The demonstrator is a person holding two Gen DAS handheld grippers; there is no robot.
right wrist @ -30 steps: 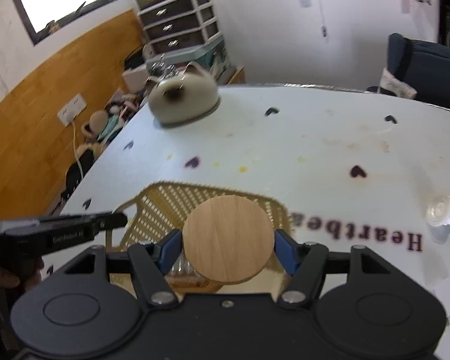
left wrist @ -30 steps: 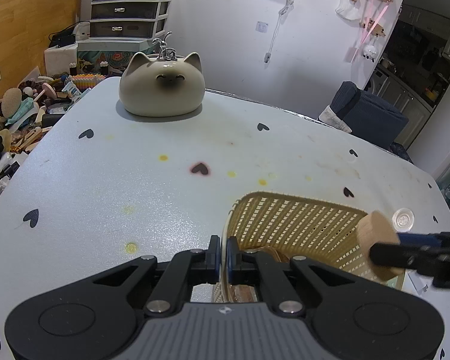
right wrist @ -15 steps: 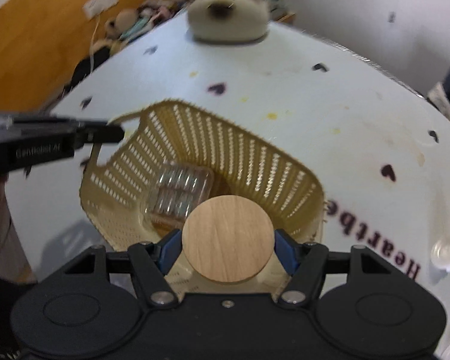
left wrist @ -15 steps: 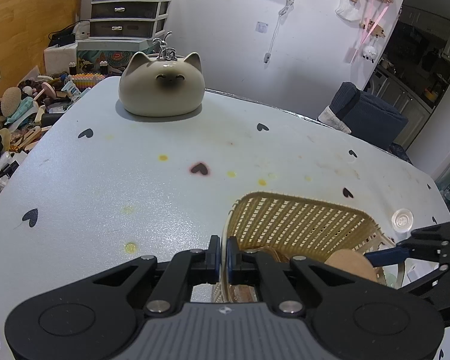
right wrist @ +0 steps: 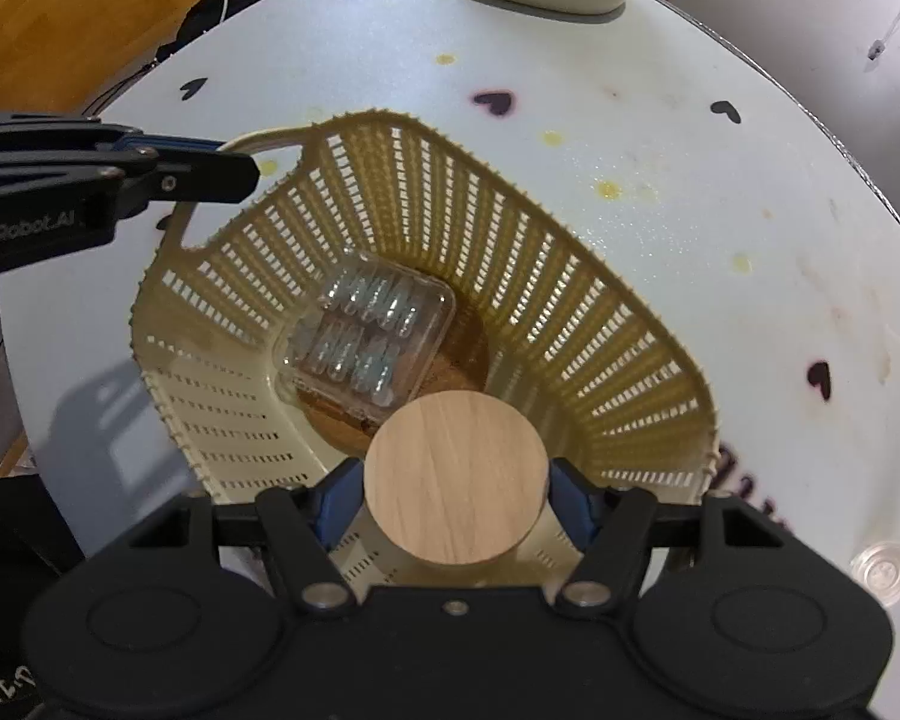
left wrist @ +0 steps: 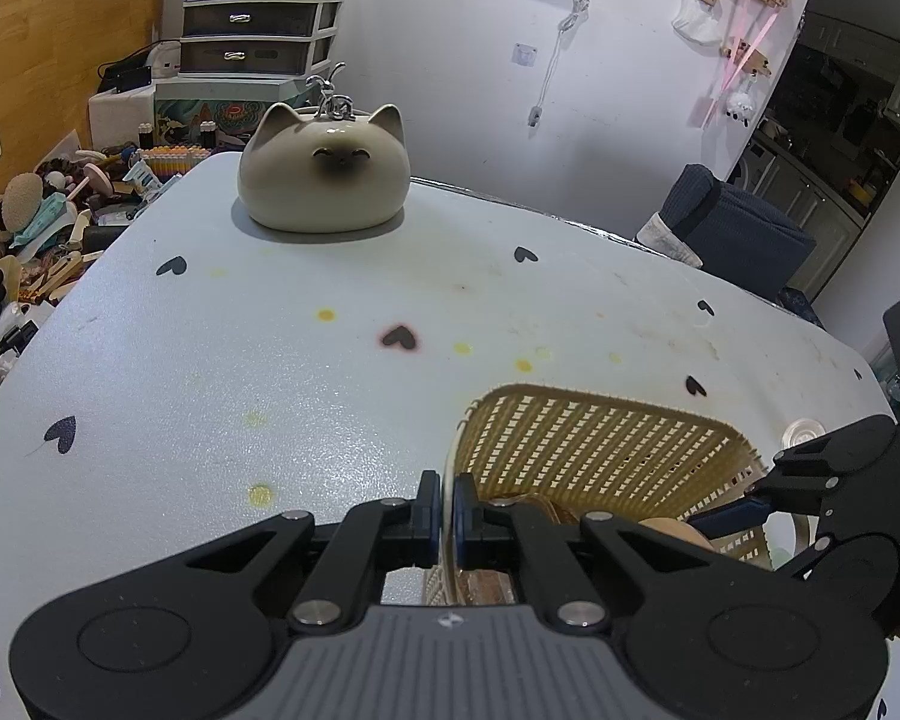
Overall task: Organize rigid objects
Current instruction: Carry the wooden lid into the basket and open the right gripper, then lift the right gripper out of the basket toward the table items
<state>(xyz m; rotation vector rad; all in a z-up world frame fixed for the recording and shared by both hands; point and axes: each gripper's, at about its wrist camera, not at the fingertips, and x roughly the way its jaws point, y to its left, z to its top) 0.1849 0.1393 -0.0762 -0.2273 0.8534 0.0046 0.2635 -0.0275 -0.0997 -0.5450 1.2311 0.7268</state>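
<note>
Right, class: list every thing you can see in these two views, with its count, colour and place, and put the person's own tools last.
Basket: one, cream-yellow, on the table.
Clear plastic box: one, transparent, inside the basket.
Wooden disc: one, pale wood, above the basket.
Cat-shaped pot: one, beige, far end of the table.
Clear round cap: one, transparent, on the table beside the basket.
Table: one, white with dark hearts.
Drawer unit: one, grey, by the wall.
Left tool: shut on the basket's rim.
Right tool: shut on the wooden disc.

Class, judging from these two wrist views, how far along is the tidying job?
Done: a clear box already lies in the basket. In hand: the right gripper holds a wooden disc over the basket, while the left gripper pinches its rim. Left: dropping the disc in; a small clear cap sits on the table.
</note>
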